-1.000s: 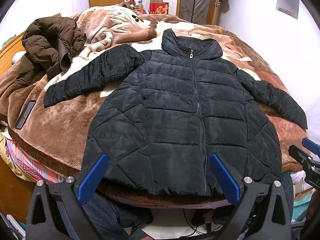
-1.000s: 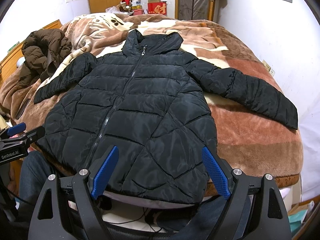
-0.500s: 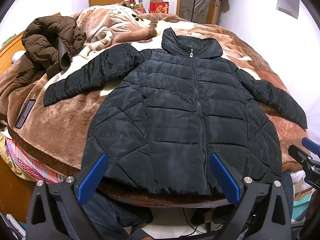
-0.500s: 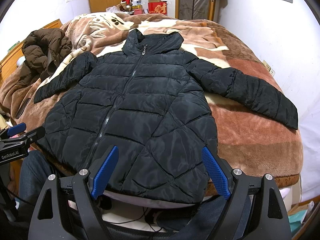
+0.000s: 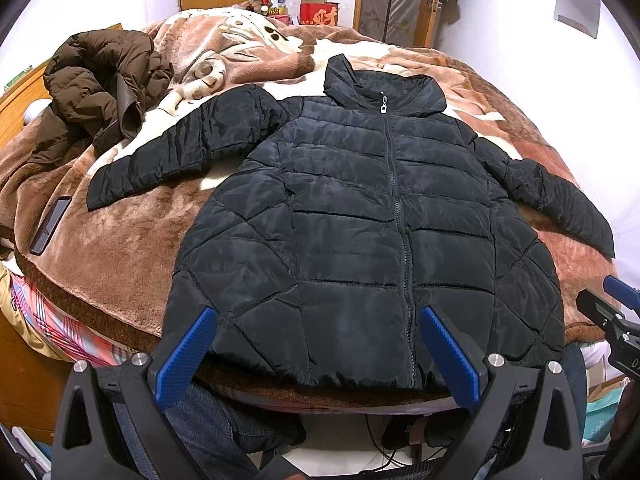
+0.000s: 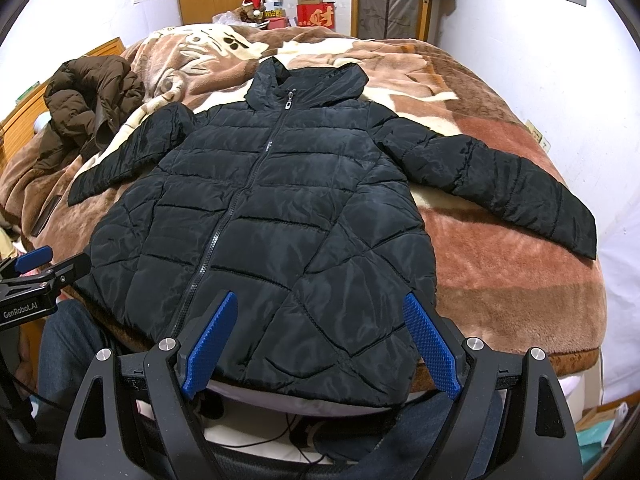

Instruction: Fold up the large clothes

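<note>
Here, the black puffer jacket (image 5: 360, 216) lies flat and zipped on the bed (image 5: 120, 264), sleeves spread, its hem at the bed's near edge. The left claw (image 5: 316, 344) hangs wide apart over the hem, holding nothing; the right claw (image 6: 320, 340) likewise gapes empty. A brown coat (image 5: 96, 92) sits crumpled near the far left corner.

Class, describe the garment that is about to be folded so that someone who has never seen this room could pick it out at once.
Start at the bed covered by a brown plush blanket. Spread flat across its near half lies the black puffer jacket, zipped to the collar, sleeves stretched out to both sides. Unlike the brown coat heaped near the bed's left edge, it is black, quilted and laid out smooth.
</note>
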### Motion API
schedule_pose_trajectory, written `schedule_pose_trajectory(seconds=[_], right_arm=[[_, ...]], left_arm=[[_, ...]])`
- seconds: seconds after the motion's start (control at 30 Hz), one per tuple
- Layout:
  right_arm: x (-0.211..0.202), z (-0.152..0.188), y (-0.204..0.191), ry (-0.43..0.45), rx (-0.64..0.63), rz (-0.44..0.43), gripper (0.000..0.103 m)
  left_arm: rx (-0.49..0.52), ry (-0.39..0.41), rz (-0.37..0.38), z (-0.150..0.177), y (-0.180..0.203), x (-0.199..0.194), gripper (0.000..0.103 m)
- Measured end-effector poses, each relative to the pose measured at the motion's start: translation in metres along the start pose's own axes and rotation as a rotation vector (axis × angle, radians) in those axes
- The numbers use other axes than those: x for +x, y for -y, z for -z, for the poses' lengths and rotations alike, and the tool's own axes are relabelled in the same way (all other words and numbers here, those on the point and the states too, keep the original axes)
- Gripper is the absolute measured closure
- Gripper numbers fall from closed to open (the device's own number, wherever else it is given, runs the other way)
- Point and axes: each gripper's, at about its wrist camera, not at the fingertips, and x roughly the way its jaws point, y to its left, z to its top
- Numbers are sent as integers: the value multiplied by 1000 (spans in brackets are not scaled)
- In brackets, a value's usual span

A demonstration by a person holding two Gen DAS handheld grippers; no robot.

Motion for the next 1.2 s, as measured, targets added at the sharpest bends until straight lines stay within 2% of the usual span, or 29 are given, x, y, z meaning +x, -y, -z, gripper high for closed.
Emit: schedule_pose_trajectory(seconds=[0.17, 0.3, 0.7, 0.93, 1.1, 1.2], right_arm=[[-2, -11, -1, -2, 1, 1, 18], [5, 3, 0, -8, 0, -2, 18], [24, -7, -4, -4, -25, -23, 18], [52, -39, -17, -27, -75, -58, 18], [78, -64, -37, -35, -138, -80, 18], [96, -79, -50, -38, -169, -80, 18]], left_arm=[[0, -5, 1, 6, 0, 3, 0], [-1, -14, 3, 13, -2, 8, 0], [-28, -61, 14, -6, -14, 28, 0], [-129, -71, -6, -26, -54, 54, 0], [-174, -35, -61, -50, -91, 71, 0], [-227, -28, -67, -67, -123, 87, 0]])
